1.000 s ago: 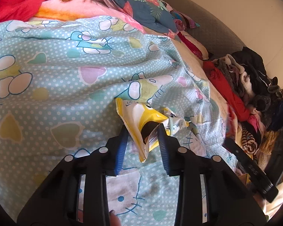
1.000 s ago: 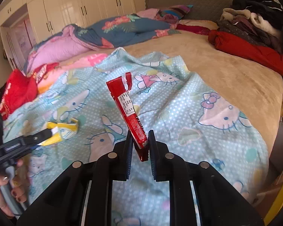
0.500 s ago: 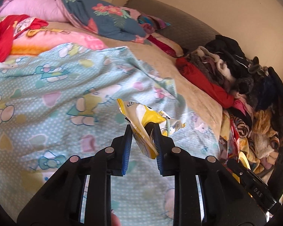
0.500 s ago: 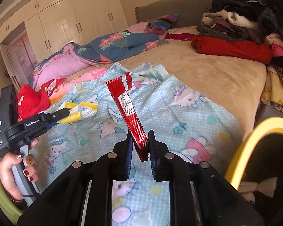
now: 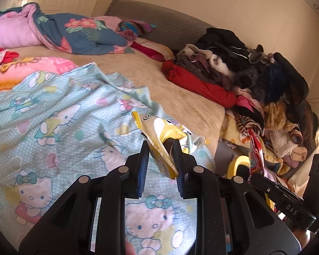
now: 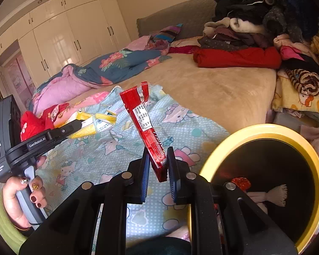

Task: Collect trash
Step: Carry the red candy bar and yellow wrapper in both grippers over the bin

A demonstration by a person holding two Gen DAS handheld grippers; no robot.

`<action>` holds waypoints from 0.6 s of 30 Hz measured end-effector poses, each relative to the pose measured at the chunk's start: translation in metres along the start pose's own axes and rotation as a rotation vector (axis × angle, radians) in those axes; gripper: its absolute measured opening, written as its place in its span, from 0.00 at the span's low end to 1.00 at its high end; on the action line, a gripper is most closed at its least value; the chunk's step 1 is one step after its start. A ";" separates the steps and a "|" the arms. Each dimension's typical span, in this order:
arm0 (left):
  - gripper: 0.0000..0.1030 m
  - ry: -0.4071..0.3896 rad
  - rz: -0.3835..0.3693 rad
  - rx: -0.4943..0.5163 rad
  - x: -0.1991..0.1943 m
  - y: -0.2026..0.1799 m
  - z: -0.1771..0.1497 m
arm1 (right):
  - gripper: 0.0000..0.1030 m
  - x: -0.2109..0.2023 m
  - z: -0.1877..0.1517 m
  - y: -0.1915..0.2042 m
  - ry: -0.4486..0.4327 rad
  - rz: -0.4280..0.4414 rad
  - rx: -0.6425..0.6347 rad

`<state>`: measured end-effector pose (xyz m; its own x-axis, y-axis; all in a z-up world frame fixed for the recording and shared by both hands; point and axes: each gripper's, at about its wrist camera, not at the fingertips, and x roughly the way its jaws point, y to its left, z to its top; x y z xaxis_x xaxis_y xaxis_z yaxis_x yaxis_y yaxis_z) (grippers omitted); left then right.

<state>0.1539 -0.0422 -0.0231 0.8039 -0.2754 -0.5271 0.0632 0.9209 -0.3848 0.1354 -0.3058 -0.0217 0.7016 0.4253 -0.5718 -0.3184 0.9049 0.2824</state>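
Observation:
My left gripper (image 5: 161, 148) is shut on a crumpled yellow and white wrapper (image 5: 159, 131), held above the Hello Kitty blanket (image 5: 53, 116); the wrapper also shows in the right wrist view (image 6: 95, 124). My right gripper (image 6: 157, 155) is shut on a long red wrapper (image 6: 144, 123), which stands upright and also shows in the left wrist view (image 5: 255, 157). A bin with a yellow rim (image 6: 259, 129) and dark inside stands at the bed's edge, just right of the right gripper; some trash lies in it.
A pile of clothes (image 6: 255, 31) covers the far right of the bed (image 6: 212, 85). Folded quilts (image 5: 78, 34) lie at the back left. White wardrobes (image 6: 74, 36) stand behind the bed.
Both grippers have swung right toward the bed's edge with their wrappers. The yellow-rimmed bin has come into the right wrist view.

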 end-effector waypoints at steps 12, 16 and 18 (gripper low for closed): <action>0.16 -0.012 -0.066 0.068 -0.012 -0.049 -0.004 | 0.15 -0.044 -0.008 -0.017 -0.033 -0.040 0.027; 0.16 -0.010 -0.084 0.089 -0.015 -0.062 -0.008 | 0.15 -0.052 -0.009 -0.021 -0.042 -0.050 0.033; 0.16 -0.008 -0.090 0.097 -0.016 -0.067 -0.010 | 0.15 -0.056 -0.009 -0.022 -0.046 -0.055 0.038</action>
<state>0.1312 -0.1018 0.0037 0.7971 -0.3560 -0.4878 0.1919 0.9152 -0.3544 0.0974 -0.3493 -0.0033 0.7460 0.3729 -0.5517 -0.2549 0.9253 0.2807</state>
